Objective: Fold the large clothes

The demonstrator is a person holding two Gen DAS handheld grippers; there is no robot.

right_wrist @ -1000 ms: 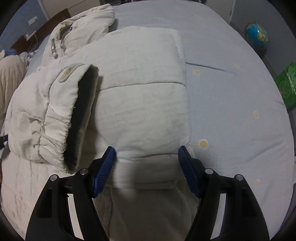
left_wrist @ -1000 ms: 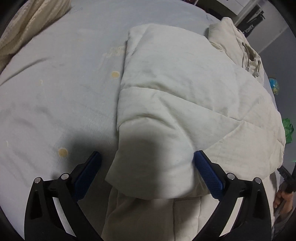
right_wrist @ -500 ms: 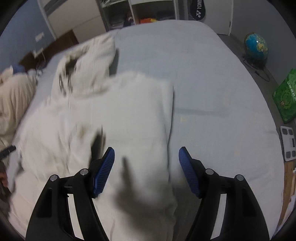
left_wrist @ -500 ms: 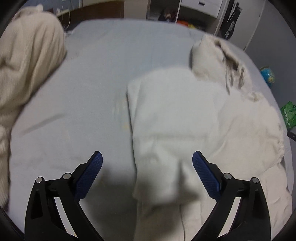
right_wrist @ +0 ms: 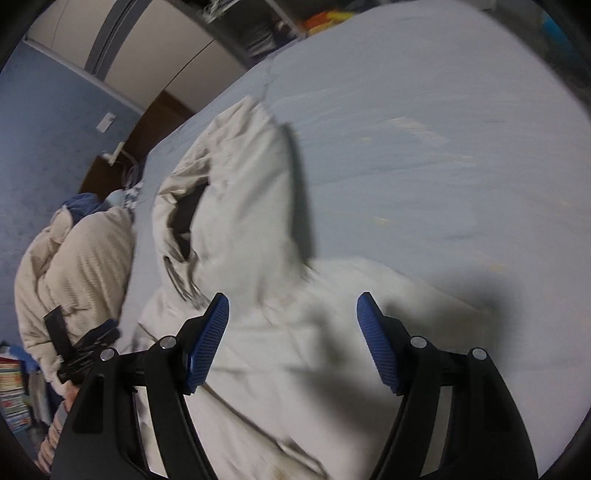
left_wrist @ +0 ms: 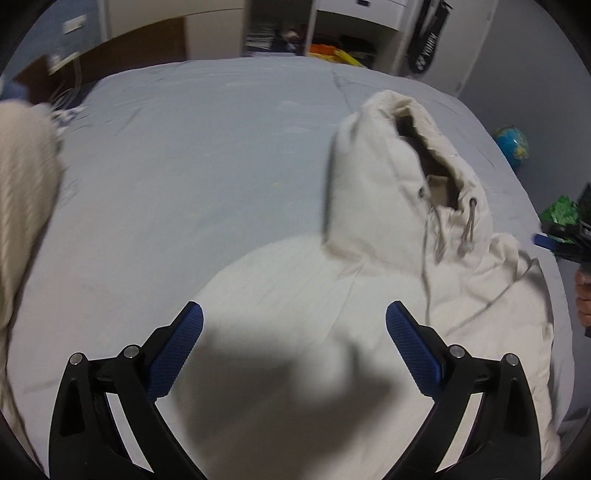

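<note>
A cream padded hooded jacket (left_wrist: 369, 302) lies folded on the pale blue bed (left_wrist: 184, 166), its hood (left_wrist: 399, 177) standing up toward the far side with drawstrings hanging. It also shows in the right wrist view (right_wrist: 295, 350), hood (right_wrist: 236, 206) at the upper left. My left gripper (left_wrist: 294, 321) is open and empty above the jacket's shoulder area. My right gripper (right_wrist: 292, 314) is open and empty above the jacket just below the hood. Neither touches the cloth.
A cream textured blanket (left_wrist: 22, 206) is bunched at the bed's left edge and also shows in the right wrist view (right_wrist: 74, 273). Shelves and a wardrobe (left_wrist: 332, 33) stand beyond the bed. A globe (left_wrist: 511, 142) and a green item (left_wrist: 561, 216) are on the floor to the right.
Both grippers have lifted and moved forward from the jacket's lower folded part toward the hood end. Both stayed open. The right view has tilted.
</note>
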